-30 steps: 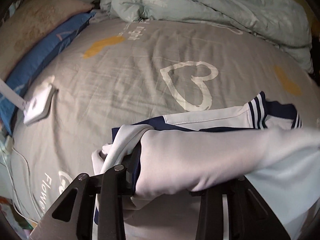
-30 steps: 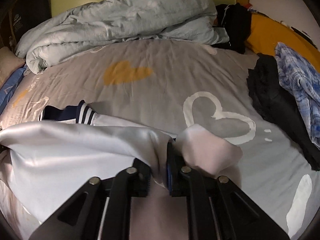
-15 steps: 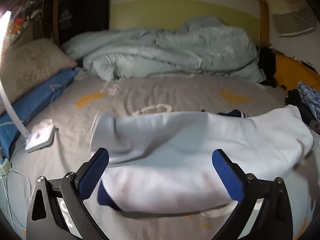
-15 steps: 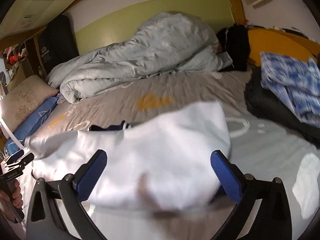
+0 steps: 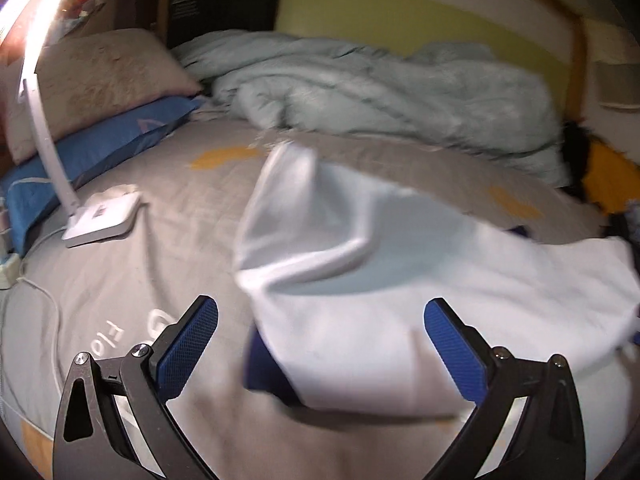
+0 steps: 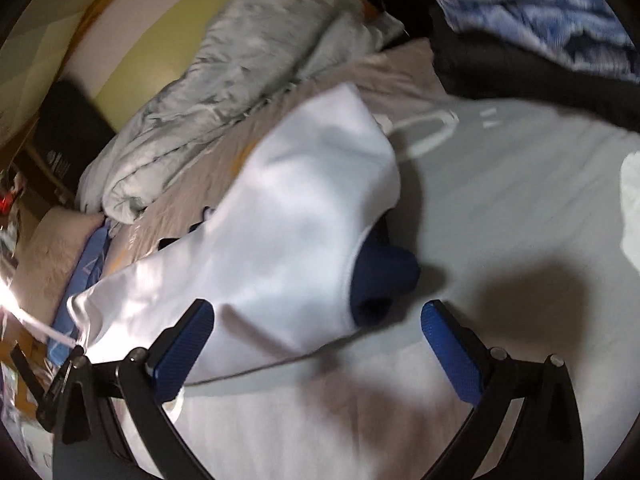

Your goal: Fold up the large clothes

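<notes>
We see the white garment (image 5: 420,280) with dark blue trim lying loose on the grey bedsheet (image 5: 168,248), in front of the pale quilt (image 5: 380,92). Both the left gripper (image 5: 320,344) and the right gripper (image 6: 318,344) stand spread wide with nothing pinched, the garment just beyond their pads. On the sheet we read only "Flo", left of the garment; a white lamp (image 5: 100,220) stands farther left.

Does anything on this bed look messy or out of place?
Yes. The white garment with navy trim lies in a loose, uneven heap on the grey patterned bedsheet, one corner sticking up, not yet neatly folded. A white desk lamp sits oddly on the bed, and the pale green duvet is bunched at the head.
</notes>
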